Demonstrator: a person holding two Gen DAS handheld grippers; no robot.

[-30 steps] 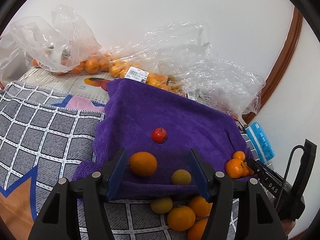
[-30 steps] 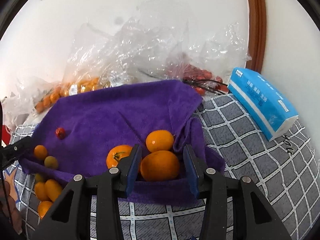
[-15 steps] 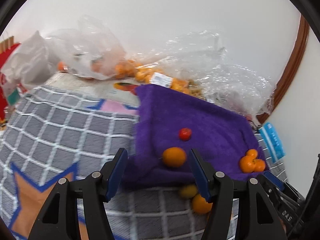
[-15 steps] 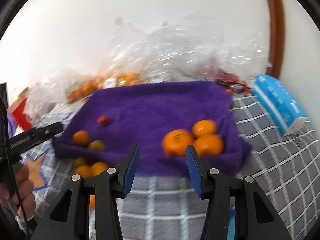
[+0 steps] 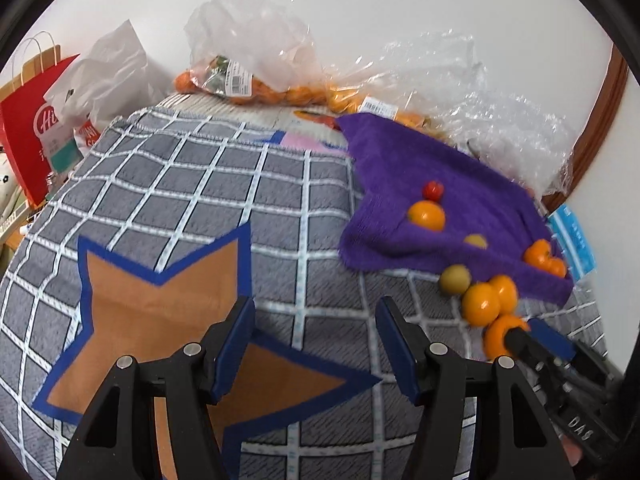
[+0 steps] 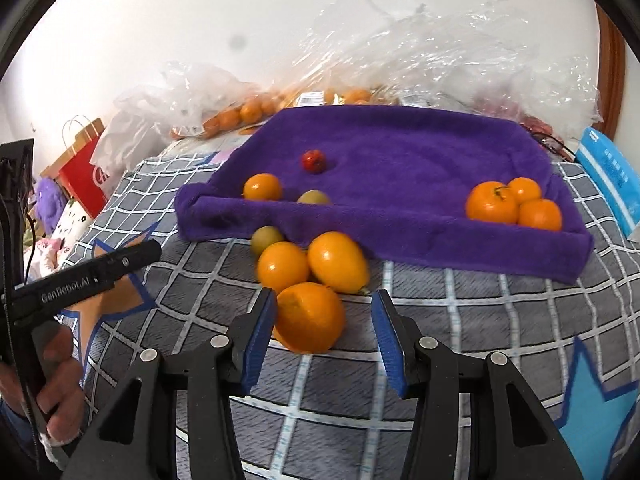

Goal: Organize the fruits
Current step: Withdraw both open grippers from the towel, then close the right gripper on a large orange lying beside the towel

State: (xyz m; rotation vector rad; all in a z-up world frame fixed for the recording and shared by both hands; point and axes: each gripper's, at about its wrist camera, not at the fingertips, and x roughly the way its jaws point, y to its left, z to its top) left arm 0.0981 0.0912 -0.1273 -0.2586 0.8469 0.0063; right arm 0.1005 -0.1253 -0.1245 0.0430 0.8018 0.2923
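The right gripper (image 6: 323, 326) stands open with its blue pads spread around the nearest orange (image 6: 310, 318); the left pad seems to touch the fruit, though blur makes that hard to confirm, and the right pad is clear of it. Just beyond that orange, on the grey checked cloth (image 6: 460, 292), sit two more oranges (image 6: 339, 262) touching each other and a small green fruit (image 6: 267, 239), all against the near edge of the purple towel (image 6: 400, 160). On the towel, a trio of oranges (image 6: 514, 204) clusters at the right, while a single orange (image 6: 263, 187), another greenish fruit (image 6: 314, 197) and a small red fruit (image 6: 313, 160) lie at the left. The left gripper (image 5: 316, 338) is open too, holding nothing, above the orange star pattern (image 5: 160, 300) well left of the fruit. Far behind the towel lie clear plastic bags (image 6: 420, 56) of oranges, a blue tissue pack (image 6: 610, 184) at the right and a red paper bag (image 5: 30, 128) at the far left.
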